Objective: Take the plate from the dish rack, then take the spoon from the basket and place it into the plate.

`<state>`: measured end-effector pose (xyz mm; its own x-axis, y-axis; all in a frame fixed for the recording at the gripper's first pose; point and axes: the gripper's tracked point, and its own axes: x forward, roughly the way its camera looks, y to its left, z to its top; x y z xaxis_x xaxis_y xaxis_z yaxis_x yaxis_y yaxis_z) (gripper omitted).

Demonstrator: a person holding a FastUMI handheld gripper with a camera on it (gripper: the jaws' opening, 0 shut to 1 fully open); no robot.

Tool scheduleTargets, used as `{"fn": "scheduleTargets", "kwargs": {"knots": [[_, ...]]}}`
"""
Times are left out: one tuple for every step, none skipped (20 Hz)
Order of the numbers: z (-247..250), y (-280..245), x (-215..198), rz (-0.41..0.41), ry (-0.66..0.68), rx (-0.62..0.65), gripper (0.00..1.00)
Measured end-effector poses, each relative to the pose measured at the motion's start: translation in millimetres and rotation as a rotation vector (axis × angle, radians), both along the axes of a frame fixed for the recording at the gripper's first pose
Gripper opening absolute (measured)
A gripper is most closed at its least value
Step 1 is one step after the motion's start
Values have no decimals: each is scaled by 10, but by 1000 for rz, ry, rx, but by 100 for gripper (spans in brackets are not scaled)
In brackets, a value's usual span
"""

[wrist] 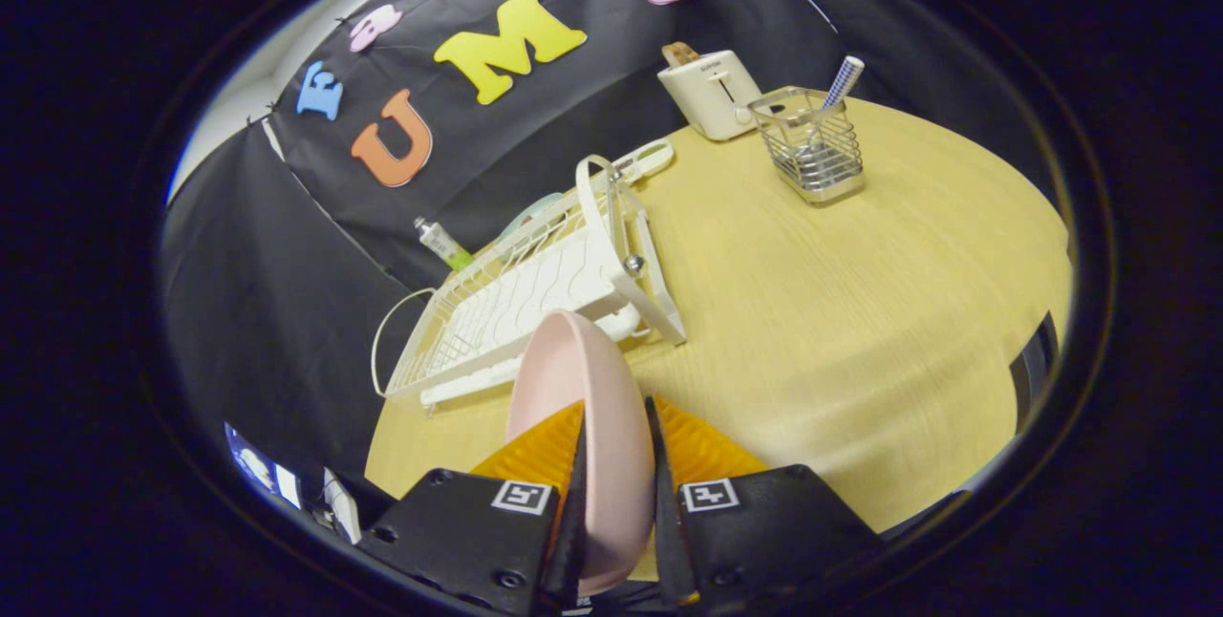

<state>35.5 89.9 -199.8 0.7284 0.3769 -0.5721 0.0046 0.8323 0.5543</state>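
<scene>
Plate (583, 407): pink, on edge, out of the rack (521, 297), above the worktop (822, 311).
Claw (616, 450): both fingers clamp the plate.
Spoon (841, 82): upright in the basket (812, 149), well beyond.
Left: set plate down, fetch spoon.

I see a pale wooden table (860, 311) carrying everything. A white wire dish rack (535, 292) sits on it toward the booth wall. Well apart from it, a metal wire basket (810, 151) stands upright with a checkered spoon (843, 80) handle poking out. Just beside the basket, a white toaster (709, 92) stands with toast (680, 53) in its slot.
</scene>
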Motion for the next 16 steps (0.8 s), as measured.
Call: {"fn": "scheduleTargets", "kwargs": {"knots": [[-48, -4, 23, -2, 5, 2, 38], [-72, -22, 32, -6, 10, 5, 39], [-105, -52, 36, -14, 13, -3, 40], [-135, -96, 44, -23, 14, -19, 41], [-157, -138, 65, -32, 16, -30, 44], [-171, -163, 79, -38, 19, -34, 45], [-175, -177, 87, -42, 17, -31, 46], [-168, -190, 101, -44, 14, -31, 47], [-140, -214, 97, -45, 5, -30, 47], [-75, -245, 99, -49, -15, -37, 48], [-30, -281, 132, -57, -46, -50, 52], [53, -359, 141, -72, -78, -78, 56], [110, -421, 164, -86, -112, -114, 63], [199, -492, 170, -98, -149, -151, 66], [279, -556, 158, -110, -180, -189, 69], [370, -626, 148, -119, -211, -223, 69]]}}
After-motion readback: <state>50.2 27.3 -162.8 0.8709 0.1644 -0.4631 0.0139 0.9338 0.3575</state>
